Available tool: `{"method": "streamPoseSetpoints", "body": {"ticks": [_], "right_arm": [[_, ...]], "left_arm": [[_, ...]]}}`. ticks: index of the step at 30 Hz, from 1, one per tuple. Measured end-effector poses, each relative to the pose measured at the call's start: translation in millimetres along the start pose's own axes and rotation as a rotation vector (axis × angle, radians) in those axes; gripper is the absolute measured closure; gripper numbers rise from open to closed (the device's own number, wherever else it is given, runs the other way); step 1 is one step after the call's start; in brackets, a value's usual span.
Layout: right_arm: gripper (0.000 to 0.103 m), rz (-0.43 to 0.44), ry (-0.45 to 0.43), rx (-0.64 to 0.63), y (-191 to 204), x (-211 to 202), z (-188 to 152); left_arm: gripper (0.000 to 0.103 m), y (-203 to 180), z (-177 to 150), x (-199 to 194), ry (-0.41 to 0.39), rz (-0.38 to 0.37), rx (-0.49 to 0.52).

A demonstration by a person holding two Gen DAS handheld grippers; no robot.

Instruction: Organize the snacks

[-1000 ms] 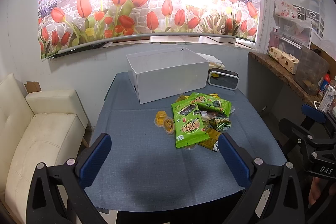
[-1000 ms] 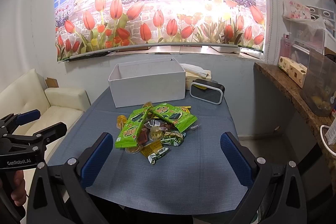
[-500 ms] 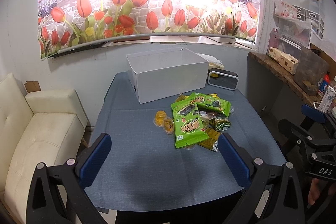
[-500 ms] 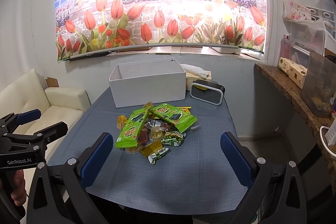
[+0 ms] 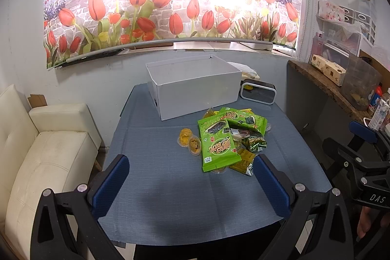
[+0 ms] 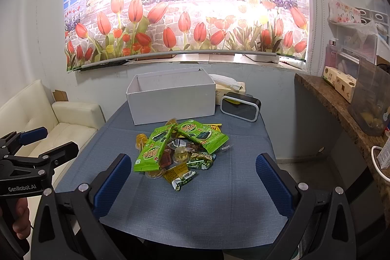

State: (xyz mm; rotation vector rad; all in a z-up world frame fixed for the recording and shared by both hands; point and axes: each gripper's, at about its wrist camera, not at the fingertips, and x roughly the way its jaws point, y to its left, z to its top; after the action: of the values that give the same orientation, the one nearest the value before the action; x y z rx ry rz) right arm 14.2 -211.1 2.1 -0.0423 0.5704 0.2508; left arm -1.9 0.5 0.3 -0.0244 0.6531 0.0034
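A heap of snacks lies mid-table: two bright green packets [image 5: 217, 143] [image 6: 202, 134], yellow jelly cups [image 5: 189, 140] [image 6: 142, 140], small dark green and yellow sachets [image 6: 199, 160]. Behind the heap stands an open white box [image 5: 195, 87] [image 6: 170, 99], its inside hidden from here. My left gripper [image 5: 191, 183] hovers open over the near table edge, short of the heap, with nothing between its blue pads. My right gripper [image 6: 192, 184] is likewise open near the front edge, the heap just beyond its fingers. Each gripper shows at the side of the other's view.
The table [image 5: 158, 187] wears a blue-grey cloth. A black clock [image 5: 258, 93] and a tissue pack [image 6: 229, 87] sit right of the box. A cream sofa [image 5: 36, 150] stands left. A cluttered stone counter [image 6: 341, 101] runs along the right. A tulip mural covers the wall.
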Motion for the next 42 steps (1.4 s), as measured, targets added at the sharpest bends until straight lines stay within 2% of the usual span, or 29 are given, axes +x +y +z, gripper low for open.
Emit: {"method": "streamPoseSetpoints", "body": {"ticks": [9,15,16,18,19,22,24,26,29,37,38,39,40,42], "right_arm": [[0.000,0.004,0.002,0.000,0,2,-1],[0.000,0.068,0.011,-0.029,-4,24,1],[0.000,0.123,0.035,-0.048,-6,38,3],[0.000,0.171,0.090,-0.096,-9,64,8],[0.000,0.171,0.118,-0.154,-10,83,11],[0.000,0.129,0.127,-0.317,-10,124,16],[0.000,0.160,0.188,-0.378,-15,164,22],[0.000,0.220,0.234,-0.385,-21,198,27],[0.000,0.224,0.275,-0.406,-27,244,32],[0.000,0.343,0.427,-0.437,-34,317,28],[0.001,0.375,0.428,-0.426,-36,320,28],[0.007,0.389,0.419,-0.419,-38,321,29],[0.033,0.371,0.415,-0.430,-38,322,29],[0.032,0.375,0.414,-0.436,-38,320,28]], "left_arm": [[0.000,1,2,1,0.005,0.002,0.004],[0.000,4,2,7,-0.001,-0.018,-0.016],[0.000,4,1,8,-0.001,-0.020,-0.019],[0.000,6,1,12,0.002,-0.022,-0.023],[0.000,6,1,14,0.005,-0.026,-0.029],[0.000,8,-1,22,0.011,-0.033,-0.040],[0.000,9,-3,28,0.018,-0.043,-0.057],[0.000,11,-4,37,0.025,-0.051,-0.061],[0.000,13,-6,52,0.058,-0.068,-0.069],[0.000,20,-10,89,0.121,-0.086,-0.082],[0.000,19,-11,93,0.126,-0.086,-0.077],[0.000,19,-13,96,0.143,-0.083,-0.071],[0.000,18,-14,102,0.158,-0.083,-0.070],[0.000,17,-15,112,0.194,-0.085,-0.073]]}}
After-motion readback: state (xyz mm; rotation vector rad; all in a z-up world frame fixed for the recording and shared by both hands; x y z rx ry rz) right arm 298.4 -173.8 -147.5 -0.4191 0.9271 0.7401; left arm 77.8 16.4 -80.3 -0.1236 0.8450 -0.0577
